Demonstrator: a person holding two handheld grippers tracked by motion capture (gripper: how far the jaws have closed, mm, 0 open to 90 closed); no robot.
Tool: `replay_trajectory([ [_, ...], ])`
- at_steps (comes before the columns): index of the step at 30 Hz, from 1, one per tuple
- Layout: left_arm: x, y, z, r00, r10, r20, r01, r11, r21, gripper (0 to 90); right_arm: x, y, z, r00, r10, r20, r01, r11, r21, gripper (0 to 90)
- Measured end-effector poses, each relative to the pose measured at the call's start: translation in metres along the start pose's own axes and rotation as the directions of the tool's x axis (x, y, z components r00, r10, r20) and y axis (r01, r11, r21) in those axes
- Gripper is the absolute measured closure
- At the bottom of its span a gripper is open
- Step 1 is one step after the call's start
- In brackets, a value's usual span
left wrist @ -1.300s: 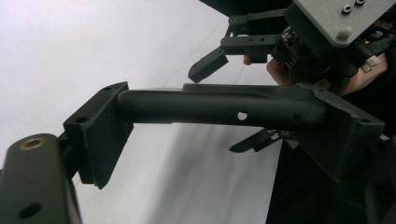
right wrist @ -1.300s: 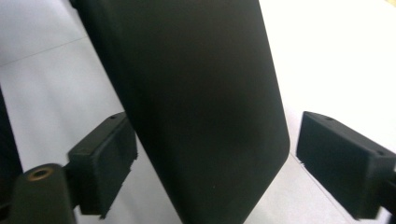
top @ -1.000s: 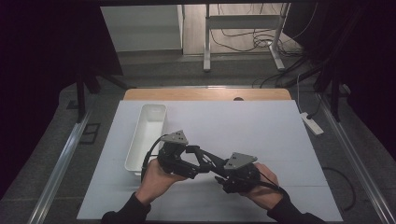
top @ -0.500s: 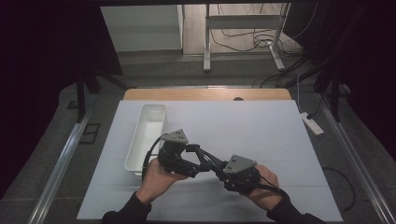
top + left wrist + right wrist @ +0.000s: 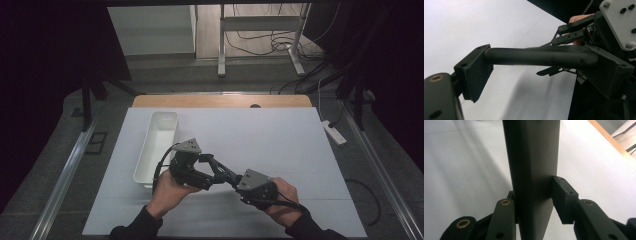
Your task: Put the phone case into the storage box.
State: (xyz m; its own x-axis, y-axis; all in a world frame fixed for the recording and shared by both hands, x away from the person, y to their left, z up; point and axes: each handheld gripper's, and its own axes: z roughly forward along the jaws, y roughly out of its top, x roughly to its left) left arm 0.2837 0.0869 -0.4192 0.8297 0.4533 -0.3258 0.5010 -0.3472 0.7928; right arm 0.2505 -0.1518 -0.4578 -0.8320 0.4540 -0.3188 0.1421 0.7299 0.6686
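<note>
Both hands are low over the white table [image 5: 280, 145], down at its six o'clock edge, and they meet nose to nose. The left gripper [image 5: 212, 167] points out toward four o'clock and has a black bar [image 5: 541, 56] caught lengthwise, one pad on each end, so its jaws stand wide. In the left gripper view the bar runs level from the pad [image 5: 474, 72] at nine o'clock across to the one at three. The right gripper [image 5: 231, 177] comes in from four o'clock, aimed at ten. Its jaws have just been closing and now pinch the same bar across its width, with the right-hand pad [image 5: 564, 200] flat against its side. The bar hangs clear above the table. A white tray [image 5: 150, 150] sits at ten o'clock from the hands, just beside the left one.
</note>
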Motion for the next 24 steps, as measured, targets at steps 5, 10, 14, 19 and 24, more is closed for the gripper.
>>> replay_trajectory([
  [5,0.001,0.0,0.0,1.0,-0.006,0.003,0.006,1.0,-0.003,12.4,0.001,0.0,-0.001,0.9999,-0.009,0.014,0.009,1.0,-0.001,66.5],
  [10,0.003,-0.001,0.001,0.9997,-0.021,0.007,0.021,0.9998,-0.005,12.3,0.002,0.0,-0.001,0.9995,-0.017,0.025,0.017,1.0,-0.003,67.5],
  [14,0.005,-0.001,0.0,0.9994,-0.032,0.009,0.032,0.9994,-0.009,11.9,0.002,0.001,-0.002,0.9989,-0.027,0.038,0.027,1.0,-0.007,71.2],
  [19,0.007,-0.002,-0.004,0.9986,-0.044,0.028,0.045,0.9984,-0.034,16.2,0.0,0.001,-0.005,0.9992,-0.002,0.04,0.002,1.0,-0.012,84.4],
  [24,0.008,-0.001,-0.01,0.9993,-0.036,0.007,0.036,0.998,-0.052,13.0,-0.003,0.001,-0.005,0.9996,0.009,0.025,-0.009,1.0,0.005,84.8],
])
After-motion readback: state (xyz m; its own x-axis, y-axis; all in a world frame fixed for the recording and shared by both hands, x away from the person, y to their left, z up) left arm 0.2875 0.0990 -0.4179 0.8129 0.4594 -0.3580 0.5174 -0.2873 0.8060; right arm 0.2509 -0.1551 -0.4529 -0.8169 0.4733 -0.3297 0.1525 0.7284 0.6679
